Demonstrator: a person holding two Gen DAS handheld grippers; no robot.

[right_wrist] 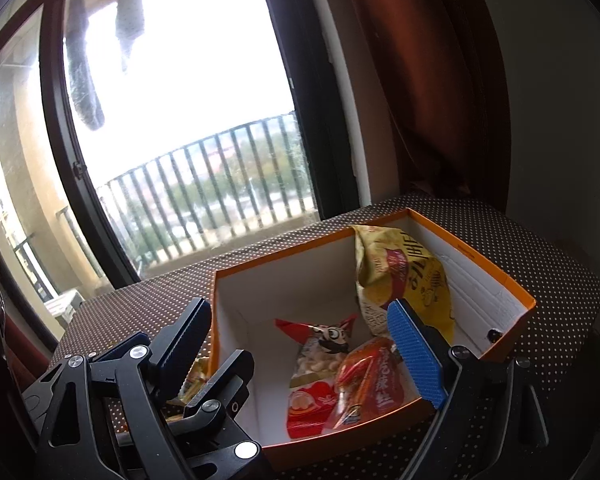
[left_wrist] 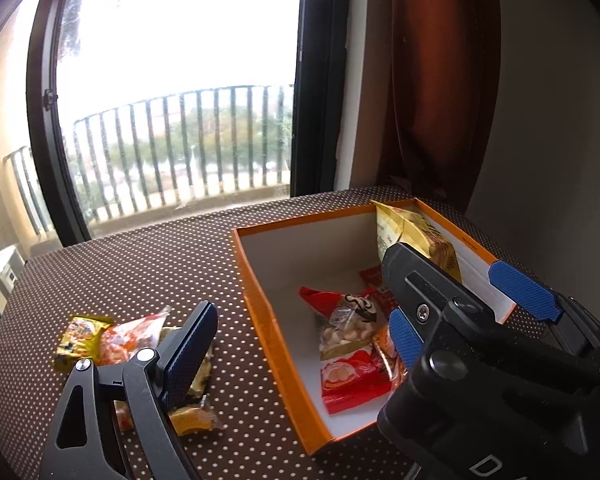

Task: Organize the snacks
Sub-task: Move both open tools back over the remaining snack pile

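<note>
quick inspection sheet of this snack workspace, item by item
surface: brown polka-dot tablecloth, flat.
job's things: orange box open, holding a yellow bag leaning on its far wall, a red nut packet and an orange-red packet; loose snack packets lie on the cloth beside the box.
clutter: nothing seen.
tongs: left tongs open, empty; right tongs open, empty, over the box.
cables: nothing seen.
surroundings: window with balcony railing, reddish curtain.
</note>
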